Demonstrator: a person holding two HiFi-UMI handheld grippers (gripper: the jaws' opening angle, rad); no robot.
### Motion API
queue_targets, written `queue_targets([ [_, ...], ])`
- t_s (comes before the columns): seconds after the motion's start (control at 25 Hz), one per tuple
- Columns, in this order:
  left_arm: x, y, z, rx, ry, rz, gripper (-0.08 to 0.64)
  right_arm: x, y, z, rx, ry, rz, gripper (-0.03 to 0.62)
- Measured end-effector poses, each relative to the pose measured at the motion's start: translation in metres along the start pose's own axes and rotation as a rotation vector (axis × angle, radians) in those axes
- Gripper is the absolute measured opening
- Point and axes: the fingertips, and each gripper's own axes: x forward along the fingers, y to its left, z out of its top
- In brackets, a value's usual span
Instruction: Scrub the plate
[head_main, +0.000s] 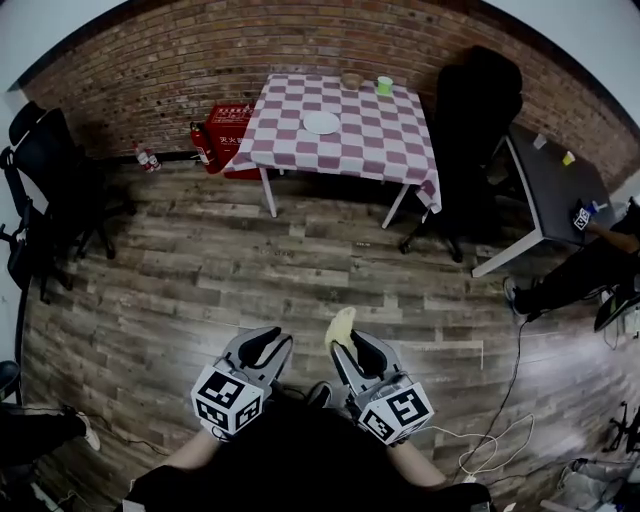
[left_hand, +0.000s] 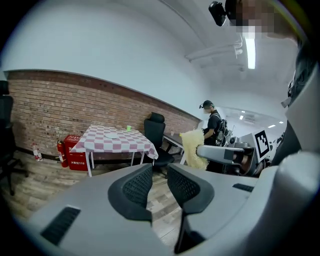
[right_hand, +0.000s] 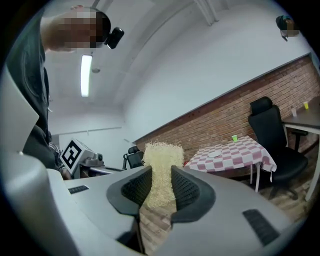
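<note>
While the right hand-held gripper (right_hand: 161, 172) clamps a yellow scrubber (right_hand: 162, 154), left hand-held gripper (left_hand: 160, 171) slightly parted, empty, plate (head_main: 321, 122) well apart.

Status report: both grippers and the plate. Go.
Left gripper empty, jaws slightly apart. Right gripper shut on yellow scrub pad. Plate untouched on checkered table, across the room. Wood floor between, nothing in the way.

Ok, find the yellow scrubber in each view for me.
Head view: scrubber low centre, sticking up from the right gripper.
Left gripper view: scrubber right of centre, past the empty jaws.
Right gripper view: scrubber dead centre, clamped between the jaws.
Shared landmark: checkered table, in all three.
</note>
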Motion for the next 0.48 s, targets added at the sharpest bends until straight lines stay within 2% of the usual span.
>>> queue_targets([
  [0.24,0.026,0.025,0.010,-0.018,0.012,0.025,0.103,0.031,-0.032,0.000,-0.010,0.055,-0.018,0.129],
  [0.48,0.075,0.081,0.027,-0.027,0.024,-0.037,0.103,0.090,-0.062,0.006,-0.048,0.088,-0.048,0.129],
])
